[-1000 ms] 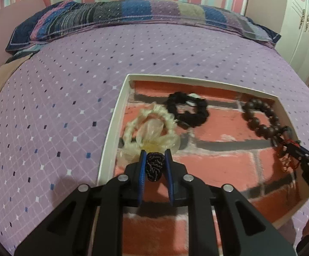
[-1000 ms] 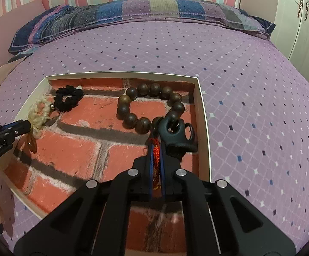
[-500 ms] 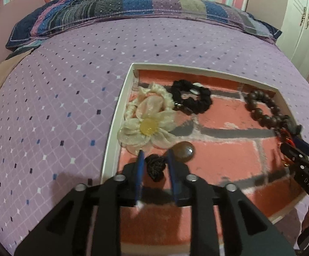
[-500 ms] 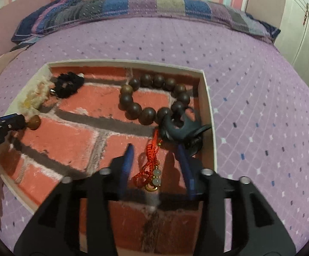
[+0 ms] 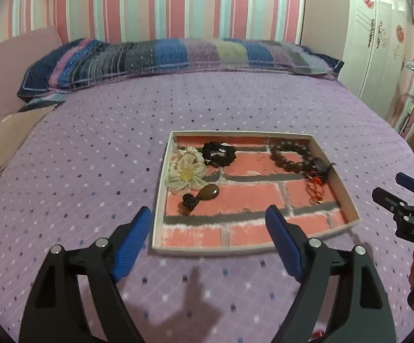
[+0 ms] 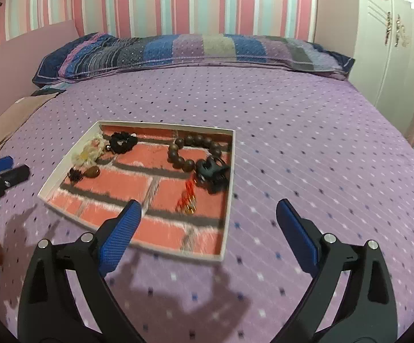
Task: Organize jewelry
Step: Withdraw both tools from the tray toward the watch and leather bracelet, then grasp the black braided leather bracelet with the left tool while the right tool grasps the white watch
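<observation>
Both grippers, left [image 5: 208,223] & right [image 6: 208,217], are hanging over the bed w/ fingers just spread wide, nothing between. All jewelry is lying in the tray [image 5: 161,197]: pendant [image 5: 207,193], wooden bracelet [image 5: 291,157], red tassel [image 6: 187,198]. Task's looking about done.

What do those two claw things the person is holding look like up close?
Each is a black plastic tool. The left gripper and the right gripper both end in two fingers faced with ribbed blue pads, joined to angular black arms with silver screws. Seen side-on from the left wrist view, the right one carries white lettering reading DAS.
</observation>
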